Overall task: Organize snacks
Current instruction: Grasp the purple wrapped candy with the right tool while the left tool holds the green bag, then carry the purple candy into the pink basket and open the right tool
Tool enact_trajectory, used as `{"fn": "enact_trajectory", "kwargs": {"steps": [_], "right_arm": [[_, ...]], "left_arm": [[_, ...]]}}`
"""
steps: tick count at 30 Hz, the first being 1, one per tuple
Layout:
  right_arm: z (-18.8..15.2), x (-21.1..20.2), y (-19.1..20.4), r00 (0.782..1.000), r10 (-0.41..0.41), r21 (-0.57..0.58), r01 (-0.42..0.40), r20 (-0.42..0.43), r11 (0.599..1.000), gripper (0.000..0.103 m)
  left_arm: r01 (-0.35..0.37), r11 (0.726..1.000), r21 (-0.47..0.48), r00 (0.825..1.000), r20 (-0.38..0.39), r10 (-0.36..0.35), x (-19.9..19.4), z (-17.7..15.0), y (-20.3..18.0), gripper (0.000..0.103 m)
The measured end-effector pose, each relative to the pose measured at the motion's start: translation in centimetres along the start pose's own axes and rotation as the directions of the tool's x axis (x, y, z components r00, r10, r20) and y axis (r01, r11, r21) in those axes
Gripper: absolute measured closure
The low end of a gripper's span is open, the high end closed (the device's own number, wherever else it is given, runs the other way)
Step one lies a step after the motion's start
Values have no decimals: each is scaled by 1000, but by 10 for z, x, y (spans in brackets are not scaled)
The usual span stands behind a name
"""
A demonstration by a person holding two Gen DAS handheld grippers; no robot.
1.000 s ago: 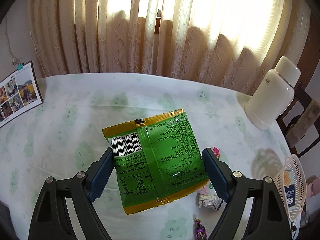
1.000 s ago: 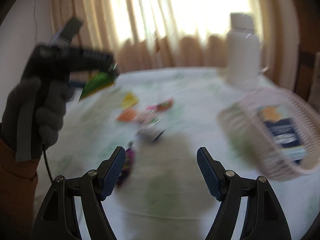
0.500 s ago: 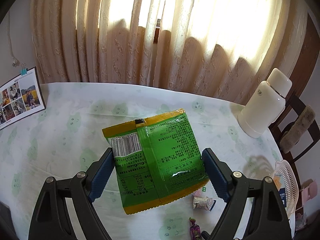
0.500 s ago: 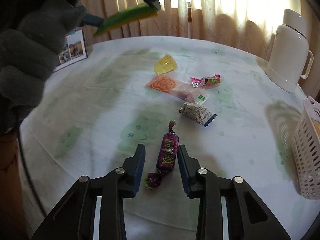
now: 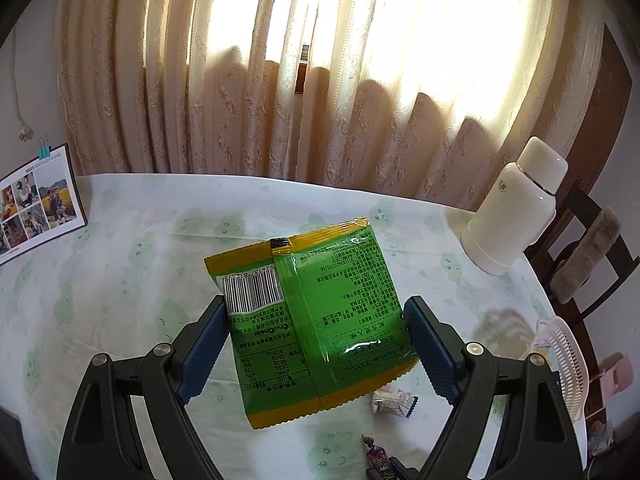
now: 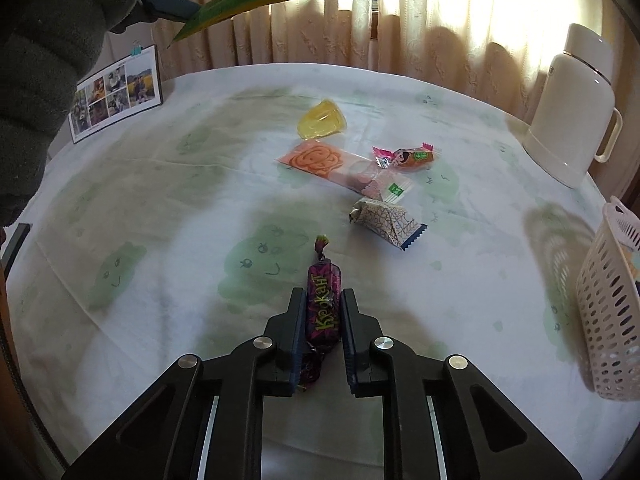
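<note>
A purple foil-wrapped candy bar with yellow lettering (image 6: 322, 304) lies on the round worktop (image 6: 168, 208) covered by a white cloth with pale green faces, and the right gripper (image 6: 322, 322) has just been closing and is now clenched on it, both pads against its sides. Beyond the bar lie a patterned white snack packet (image 6: 386, 222), a pink-and-orange flat sachet (image 6: 320, 162), a small orange wrapped sweet (image 6: 406, 156) and a yellow jelly cup (image 6: 322, 120). To the bar's right stands a pale perforated plastic basket (image 6: 610, 304), with a white thermos jug (image 6: 568, 108) farther back. The left gripper (image 5: 316, 342) grasps a green-and-yellow snack bag (image 5: 316, 316) by its side edges, lifted above the worktop, higher than the bar.
</note>
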State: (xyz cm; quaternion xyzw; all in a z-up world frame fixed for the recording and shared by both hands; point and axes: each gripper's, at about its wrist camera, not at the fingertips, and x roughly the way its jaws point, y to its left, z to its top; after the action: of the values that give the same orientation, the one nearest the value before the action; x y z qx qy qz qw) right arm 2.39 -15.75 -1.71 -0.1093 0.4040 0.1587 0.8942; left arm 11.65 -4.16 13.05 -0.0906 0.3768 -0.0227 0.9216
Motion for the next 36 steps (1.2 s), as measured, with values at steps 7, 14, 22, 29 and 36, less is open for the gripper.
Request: {"fn": "enact_trajectory", "kwargs": {"steps": [7,14,22,29,36], "right_arm": [[1,-20,-14,998,11,80,-15,59,997,85],[5,-56,-38,989,-29,158,6,148,987,85],[2,-90,-77,969,-116,270,55,216,961,85],[-9,-114,-123,948,-215,384,113,233,916,85],[-22,-131,-169,920,-323,490,181,223,853,85]], "left_arm": [[10,1000,5,1000,11,-10,-5,-1,-1,19],[20,999,24,1000,15,-21,-8,-3,-6,19],[32,998,48,999,20,-33,-11,-7,-14,19],[40,997,64,999,20,-42,-13,-10,-19,19],[45,996,83,999,19,-46,-14,-13,-26,19]]}}
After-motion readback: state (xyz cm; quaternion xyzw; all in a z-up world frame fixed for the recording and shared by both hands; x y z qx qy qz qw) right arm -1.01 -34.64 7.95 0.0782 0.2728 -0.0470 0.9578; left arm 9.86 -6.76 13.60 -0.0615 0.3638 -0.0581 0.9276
